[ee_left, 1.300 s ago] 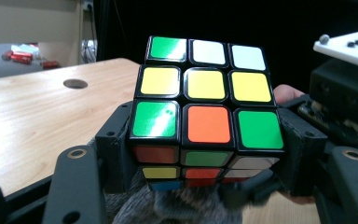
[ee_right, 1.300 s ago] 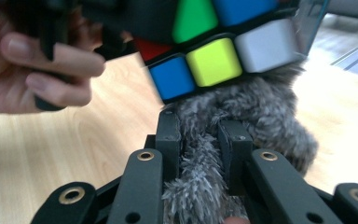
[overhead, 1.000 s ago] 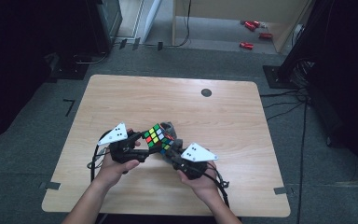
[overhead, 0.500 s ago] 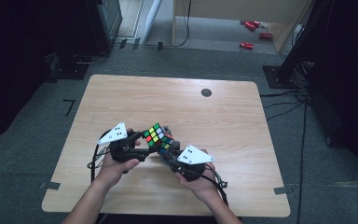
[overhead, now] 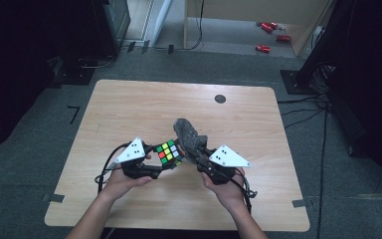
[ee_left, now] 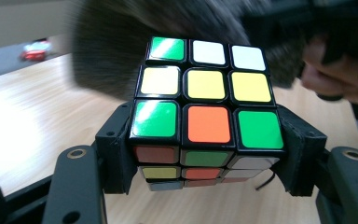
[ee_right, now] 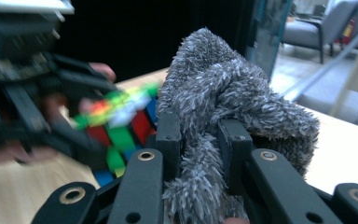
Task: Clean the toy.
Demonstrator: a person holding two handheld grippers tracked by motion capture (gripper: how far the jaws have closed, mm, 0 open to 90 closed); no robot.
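A scrambled puzzle cube [overhead: 168, 153] is held above the table's front middle, with my left gripper [overhead: 165, 160] shut on it. In the left gripper view the cube [ee_left: 205, 112] sits squeezed between both black pads [ee_left: 119, 144], green, orange and yellow tiles facing up. My right gripper [overhead: 195, 149] is shut on a fuzzy grey cloth [overhead: 189, 135], which stands up just right of the cube. In the right gripper view the cloth [ee_right: 233, 102] bulges out between the pads [ee_right: 168, 135], and the cube [ee_right: 121, 121] with the other gripper is blurred at the left.
The wooden table [overhead: 129, 107] has a black round hole [overhead: 220, 98] near its far edge. Black equipment and cables lie on the grey floor around it, with red items [overhead: 263, 48] beyond the table. Both cables trail back toward the person's forearms.
The right gripper has lifted and swung the grey cloth up and to the right, off the cube's top. The left gripper and the cube have stayed put.
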